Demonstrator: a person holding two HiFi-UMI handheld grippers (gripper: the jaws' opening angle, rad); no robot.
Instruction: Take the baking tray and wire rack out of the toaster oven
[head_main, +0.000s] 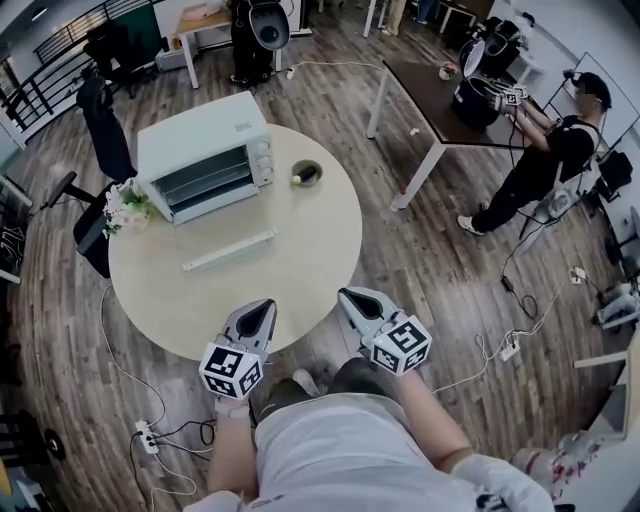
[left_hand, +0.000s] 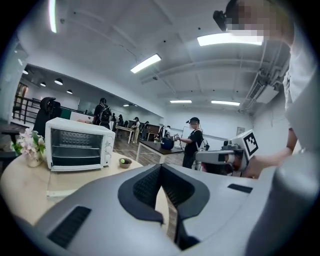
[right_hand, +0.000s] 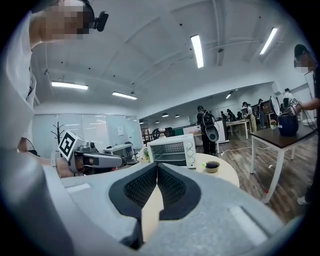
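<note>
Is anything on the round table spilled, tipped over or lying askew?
Nothing stands out. The toaster oven, the small bowl and the flower vase all stand upright on the round table, with no spill visible.

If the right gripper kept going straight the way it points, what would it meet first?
Likely the toaster oven, straight ahead across the table; pointing slightly down, the right gripper might touch that table first.

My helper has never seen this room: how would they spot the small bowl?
Find the round, pale table in the middle of the room. On it stands a white toaster oven; the bowl sits near its knob side, not touching it. It is the only small, dark, round dish there.
</note>
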